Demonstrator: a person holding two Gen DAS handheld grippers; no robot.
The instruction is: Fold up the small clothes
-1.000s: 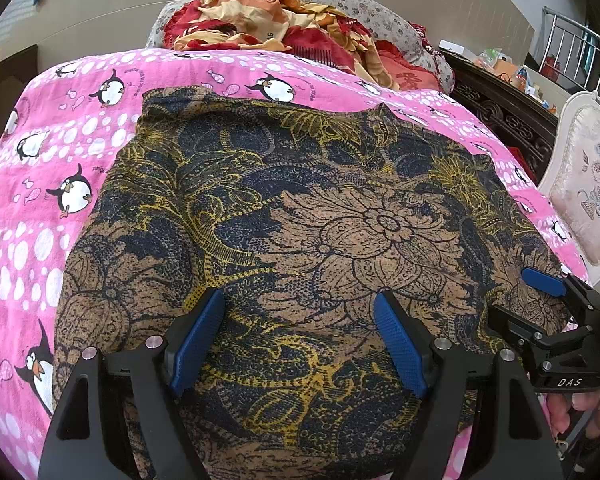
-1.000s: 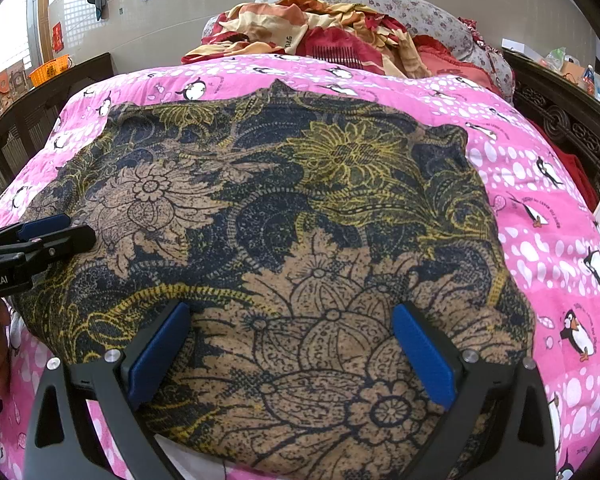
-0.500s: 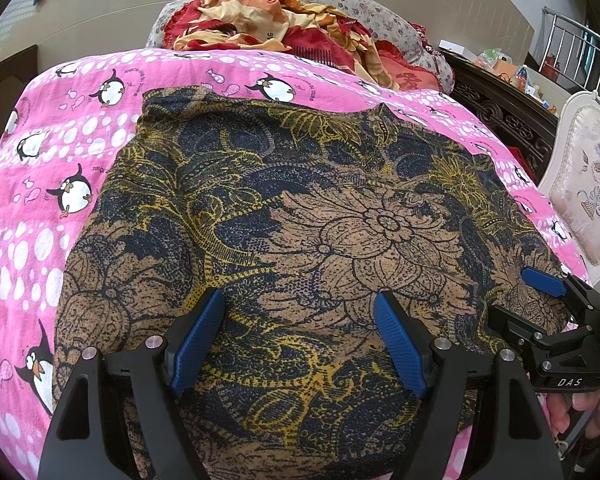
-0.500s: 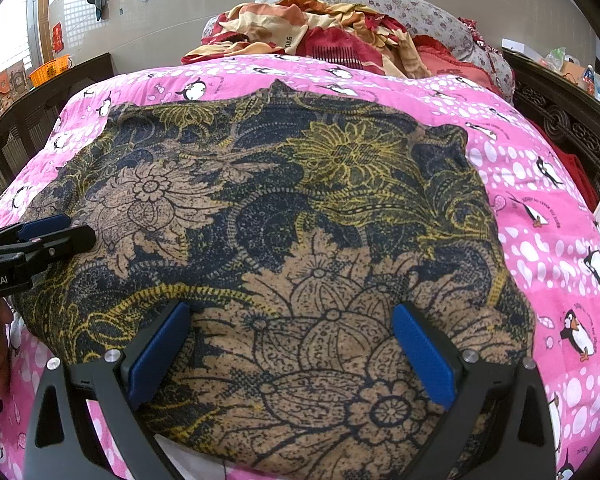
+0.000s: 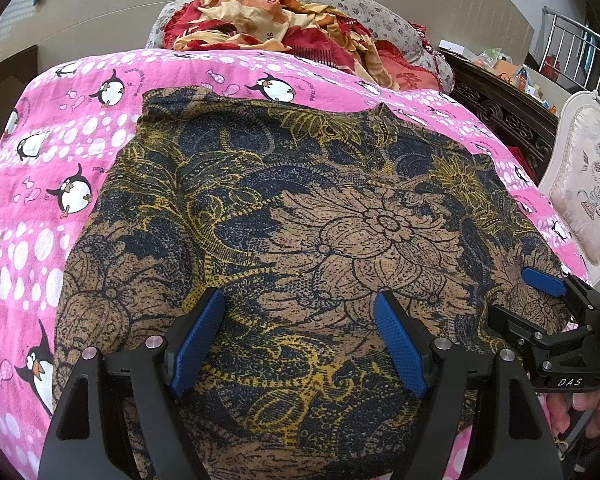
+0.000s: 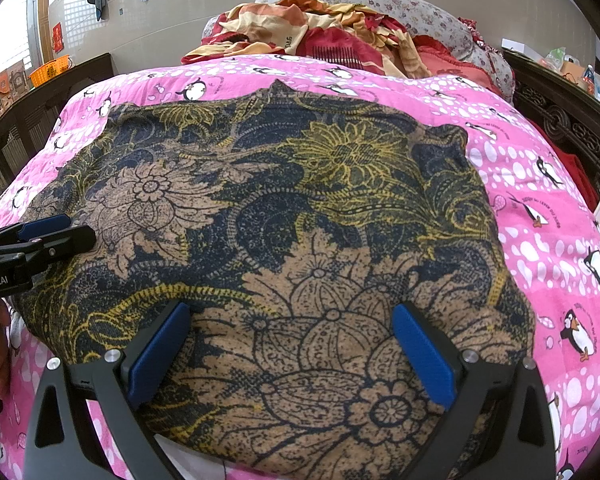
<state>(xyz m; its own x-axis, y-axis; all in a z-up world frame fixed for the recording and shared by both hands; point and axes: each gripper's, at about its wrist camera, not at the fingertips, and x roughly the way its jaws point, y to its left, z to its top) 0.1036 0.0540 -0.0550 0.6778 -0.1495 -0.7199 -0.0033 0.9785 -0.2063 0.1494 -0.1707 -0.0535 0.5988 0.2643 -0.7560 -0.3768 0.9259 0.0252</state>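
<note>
Above the near hem, the left gripper (image 5: 300,336) has its 2 blue-padded fingers (image 5: 198,336) spread apart with nothing pinched; the right gripper (image 6: 296,352) likewise has both fingers wide, empty. Below both, the dark navy, tan and yellow floral-print garment (image 5: 300,220) lies spread flat on the pink penguin-print bedsheet (image 5: 40,168). Behind it, a crumpled red-and-orange blanket (image 5: 268,28).

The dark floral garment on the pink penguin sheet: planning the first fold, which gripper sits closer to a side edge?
Left, probably: the dark floral garment ends near the left gripper; the right gripper hovers further inside.
</note>
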